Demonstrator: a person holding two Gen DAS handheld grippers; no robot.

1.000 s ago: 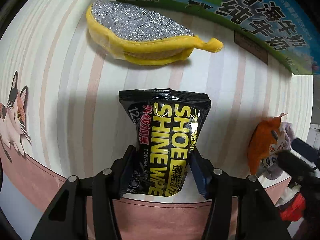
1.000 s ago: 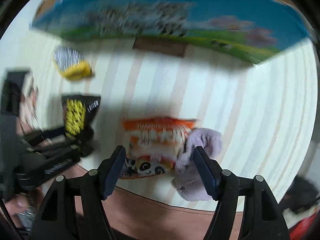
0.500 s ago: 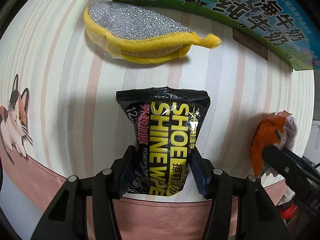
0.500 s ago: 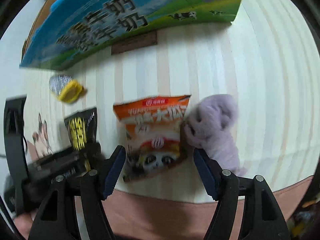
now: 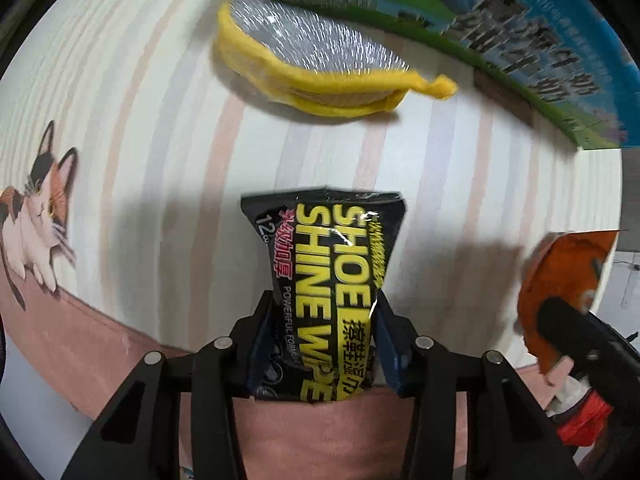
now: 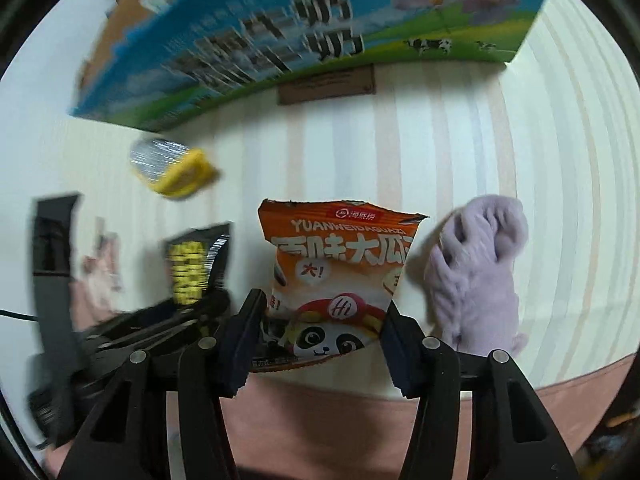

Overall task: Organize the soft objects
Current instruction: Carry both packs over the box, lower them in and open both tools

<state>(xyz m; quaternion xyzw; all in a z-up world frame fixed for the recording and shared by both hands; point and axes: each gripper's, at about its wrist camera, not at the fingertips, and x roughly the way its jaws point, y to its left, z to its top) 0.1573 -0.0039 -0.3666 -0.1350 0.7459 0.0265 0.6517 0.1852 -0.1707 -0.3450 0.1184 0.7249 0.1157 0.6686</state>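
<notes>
**Two packets gripped at near edge – lift and carry w/ care**

The shoe-wipe pack is clamped by its lower end betw. the fingers of the left gripper; the packet's sides look pinched inward there. It sits over the near edge of the striped tablecloth, where the pink border begins. The snack packet is held the same way by the right gripper, jaws closed on its lower corners, also at the near edge. Whether either packet has cleared the cloth cannot be told.

Lying free: a purple plush item, just beside the snack packet on its right, and a yellow-rimmed scrubber toward the far edge, close to the milk carton box.

For the step in hand, judged from this:
- Grip to be kept low and firm; both packets are soft and air-filled, so too hard a squeeze could likely burst or slip them.
- Lift to be made straight up before any sideways move, so the plush isn't dragged by the snack packet.
- The 2 grippers are near each other; paths should be kept apart.
- Destination isn't shown; prob. the box, but that is a guess.
</notes>
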